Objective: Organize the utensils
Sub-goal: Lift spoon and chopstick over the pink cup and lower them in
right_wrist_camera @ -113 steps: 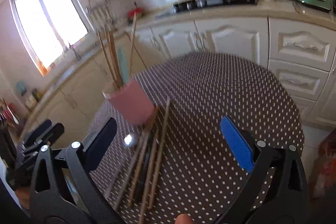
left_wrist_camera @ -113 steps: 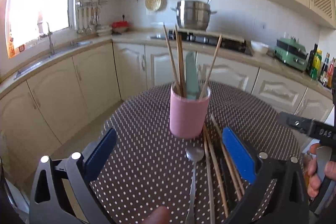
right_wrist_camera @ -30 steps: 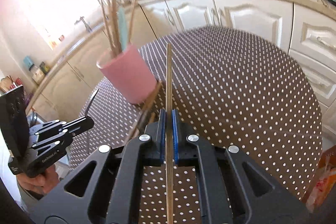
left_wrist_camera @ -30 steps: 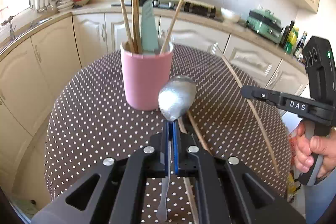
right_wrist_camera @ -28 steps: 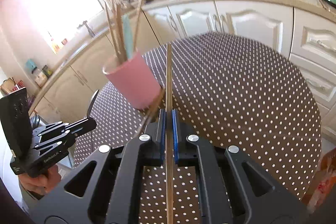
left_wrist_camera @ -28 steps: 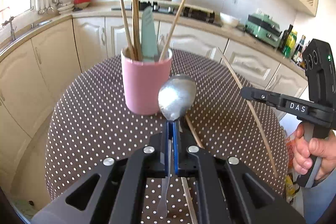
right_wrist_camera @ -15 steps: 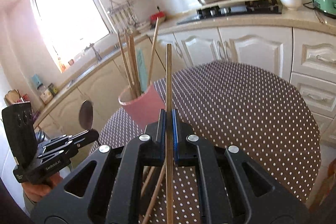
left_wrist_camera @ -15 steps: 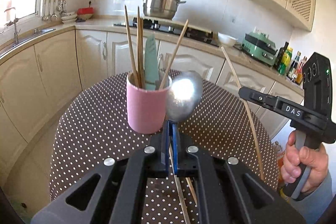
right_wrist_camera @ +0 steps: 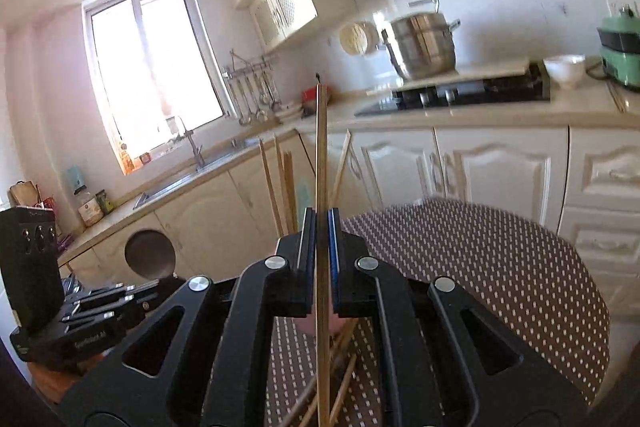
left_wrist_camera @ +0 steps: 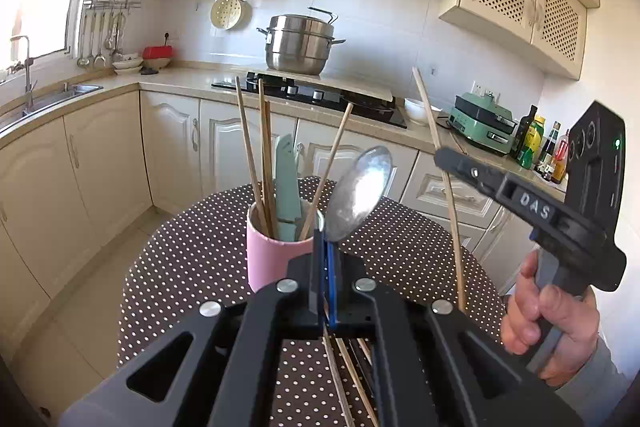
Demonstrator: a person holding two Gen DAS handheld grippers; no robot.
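Both grippers are carrying utensils toward the pink cup, which is standing on the dotted table.

The left gripper is clamping shut on a metal spoon, pinching the handle just under the bowl, bowl end tilting up and right, hanging just in front of the cup rim. The right gripper is clamping shut on a single wooden chopstick, the stick running nearly upright through the pads, top end sticking well above them.

The cup is already holding several chopsticks and a pale green knife. More loose chopsticks are lying on the table just below both grippers, not yet sorted.

Step in hand: transport, both items lifted clear of the table, neither in the cup yet.

Next move, as I judge it: getting one item above the cup mouth, tipping it so the low end points down, dropping it in between the sticks already there. The spoon sits closer. Risk: the two grippers crowding each other, or a tip knocking the standing sticks.
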